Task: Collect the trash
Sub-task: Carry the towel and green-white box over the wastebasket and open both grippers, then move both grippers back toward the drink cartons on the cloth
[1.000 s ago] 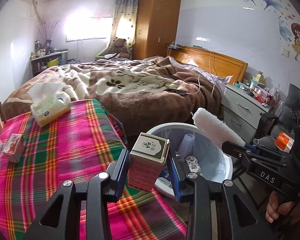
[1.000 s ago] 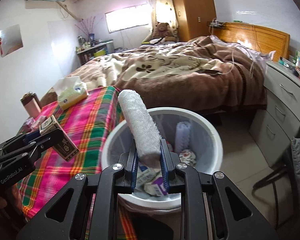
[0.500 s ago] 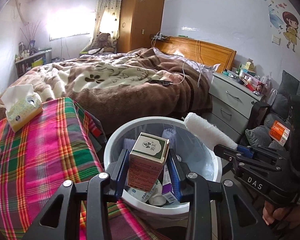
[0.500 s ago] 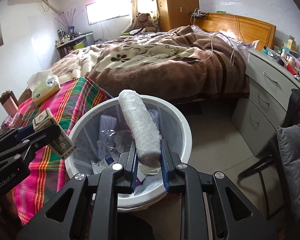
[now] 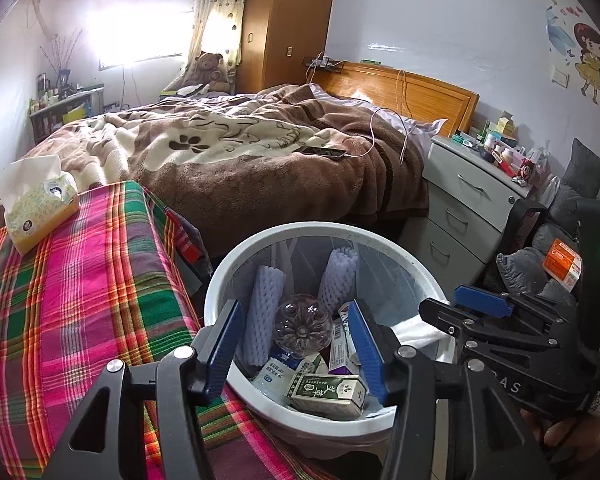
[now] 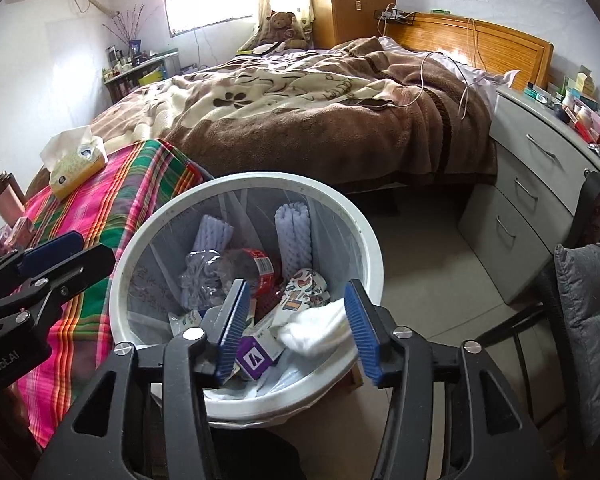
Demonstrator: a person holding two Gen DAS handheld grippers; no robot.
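Note:
A white trash bin (image 5: 216, 284) with a clear liner stands on the floor beside the plaid table; it also shows in the right wrist view (image 6: 374, 240). My left gripper (image 5: 296, 346) is open and empty over the bin. A green and white carton (image 5: 328, 394) lies inside on other trash. My right gripper (image 6: 296, 324) is open and empty over the bin. A white foam roll (image 6: 314, 326) lies in the bin between its fingers. The right gripper shows in the left wrist view (image 5: 484, 306), the left gripper in the right wrist view (image 6: 52, 248).
A table with a pink and green plaid cloth (image 5: 72, 288) holds a yellow tissue box (image 5: 40, 204). A bed with a brown blanket (image 5: 240, 152) lies behind. A grey drawer unit (image 5: 464, 208) and a chair with a grey cushion (image 6: 588, 320) stand right.
Both grippers have opened over the bin. The carton dropped from the left gripper and the white foam roll from the right gripper, both into the bin.

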